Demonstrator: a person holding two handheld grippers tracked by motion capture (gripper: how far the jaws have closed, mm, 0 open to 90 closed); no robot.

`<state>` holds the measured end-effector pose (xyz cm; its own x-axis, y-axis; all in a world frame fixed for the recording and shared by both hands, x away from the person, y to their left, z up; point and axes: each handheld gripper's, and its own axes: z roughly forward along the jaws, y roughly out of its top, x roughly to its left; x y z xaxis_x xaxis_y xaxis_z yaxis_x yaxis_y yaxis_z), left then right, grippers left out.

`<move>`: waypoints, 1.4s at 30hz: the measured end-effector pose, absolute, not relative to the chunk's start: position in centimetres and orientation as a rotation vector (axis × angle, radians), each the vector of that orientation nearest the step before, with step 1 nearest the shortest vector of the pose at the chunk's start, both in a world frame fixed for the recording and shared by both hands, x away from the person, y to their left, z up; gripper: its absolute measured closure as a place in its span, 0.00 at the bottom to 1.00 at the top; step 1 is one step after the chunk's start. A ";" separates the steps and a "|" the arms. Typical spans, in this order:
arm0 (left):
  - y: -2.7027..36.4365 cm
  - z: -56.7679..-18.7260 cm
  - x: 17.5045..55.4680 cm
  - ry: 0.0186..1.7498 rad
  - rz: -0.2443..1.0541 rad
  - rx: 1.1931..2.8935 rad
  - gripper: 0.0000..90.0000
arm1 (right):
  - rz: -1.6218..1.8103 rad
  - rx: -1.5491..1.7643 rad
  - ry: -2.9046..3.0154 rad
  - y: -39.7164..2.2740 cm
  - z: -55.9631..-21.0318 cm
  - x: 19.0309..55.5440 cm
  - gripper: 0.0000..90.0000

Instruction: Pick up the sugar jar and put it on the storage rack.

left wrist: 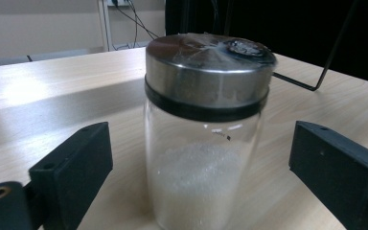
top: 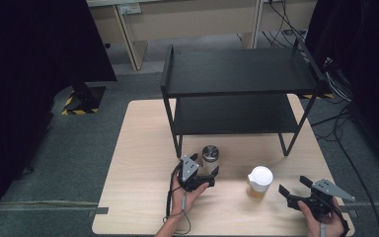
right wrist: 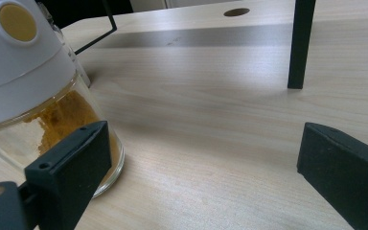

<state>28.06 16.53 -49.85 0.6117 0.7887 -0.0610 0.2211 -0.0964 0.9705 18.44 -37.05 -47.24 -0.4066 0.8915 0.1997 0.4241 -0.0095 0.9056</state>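
- Now, from the high view, my left tongs sit near the middle of the bench, pointing at a glass jar with a steel lid that stands just in front of the black two-tier shelf rack.
- From the same view, the jar stands upright on the bench close to the rack's front left leg, with the left tongs' tips right beside it.
- My right tongs rest at the bench's near right corner, jaws spread, aimed toward a glass jar with a white lid that stands a little apart from them, between my two hands.
- In the left gripper view, the steel-lidded jar stands upright between the two black jaws, partly filled with white grains.
- Both jaws are spread with a clear gap of bench showing on each side of the glass; neither pad touches it.
- In the right gripper view, the jaws stand wide apart with bare bench between them.
- The white-lidded jar sits at the left edge beside the left jaw, outside the gap, holding an orange-brown powder; I cannot tell whether that jaw touches the glass.
- A black rack leg stands on the bench farther back.
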 end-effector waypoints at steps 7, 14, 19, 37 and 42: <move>15.5 -49.3 29.1 0.881 0.585 1.666 0.17 | 1.406 1.361 1.838 -37.1 -47.2 18.5 0.05; 15.3 -49.0 29.6 0.870 0.586 1.692 0.29 | 1.411 1.365 1.846 -37.2 -47.2 18.6 0.05; 15.5 -49.0 29.8 0.857 0.576 1.697 0.33 | 1.410 1.369 1.850 -37.2 -47.1 18.7 0.05; 16.3 -49.2 28.4 0.818 0.597 1.649 0.34 | 1.423 1.387 1.849 -37.4 -47.1 18.9 0.05; 17.0 -48.7 27.1 0.800 0.627 1.615 0.34 | 1.422 1.387 1.849 -37.4 -47.1 18.9 0.05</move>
